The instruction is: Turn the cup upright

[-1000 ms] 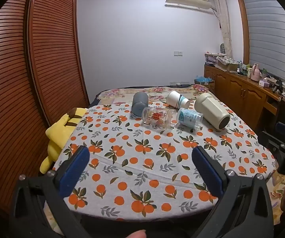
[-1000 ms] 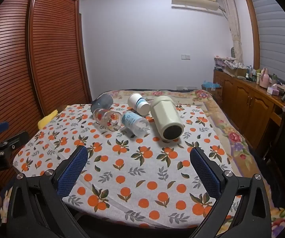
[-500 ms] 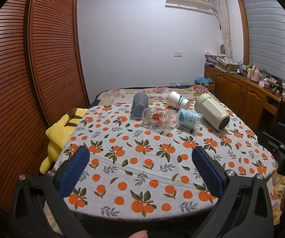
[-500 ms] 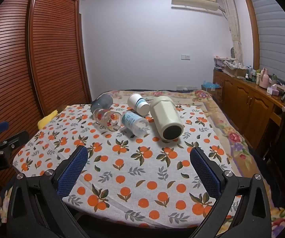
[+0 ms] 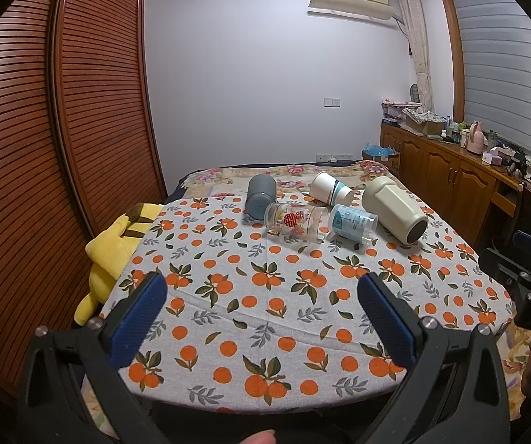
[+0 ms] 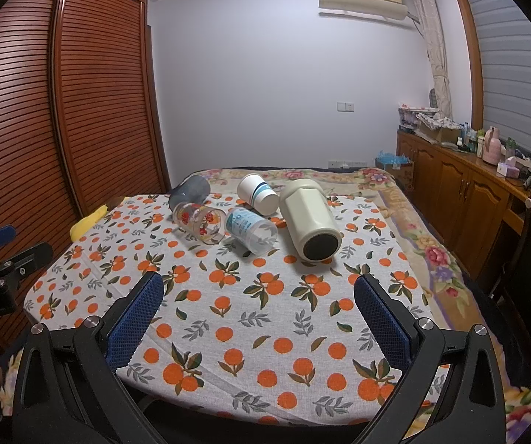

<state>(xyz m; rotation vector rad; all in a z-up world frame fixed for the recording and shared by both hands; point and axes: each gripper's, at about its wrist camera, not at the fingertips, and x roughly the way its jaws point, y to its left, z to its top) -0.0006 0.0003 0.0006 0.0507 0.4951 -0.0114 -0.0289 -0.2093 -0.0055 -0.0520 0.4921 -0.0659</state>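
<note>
— Where do things stand?

— Both my tools hang back over the near edge of the cloth [image 5: 265, 296]. My left gripper [image 5: 261, 292] has its jaws spread wide with nothing between them, and my right gripper [image 6: 258, 290] is the same. All five cups lie on their sides in a cluster at the far end, well apart from either tool.

— Which one do you take?

— My guess is the cream cup [image 6: 311, 218], the biggest and the one nearest my right. It lies with its dark round end toward me. I'd come in across its middle, pinch the faceted sides, then swing it up and let go only once it sits flat.

— Anything tricky?

— The cloth sits on bedding, so a tall cup may wobble. The glass cup [image 5: 297, 222] and the clear cup [image 5: 352, 222] touch each other, and both look slick; nudging one could roll the other. The paper cup [image 6: 258, 194] would crush under a hard pinch. The grey cup [image 5: 261, 198] looks matte and smooth, and lies right beside the glass one.

— And the pads?

— Blue and textured, so the grip should hold.
</note>
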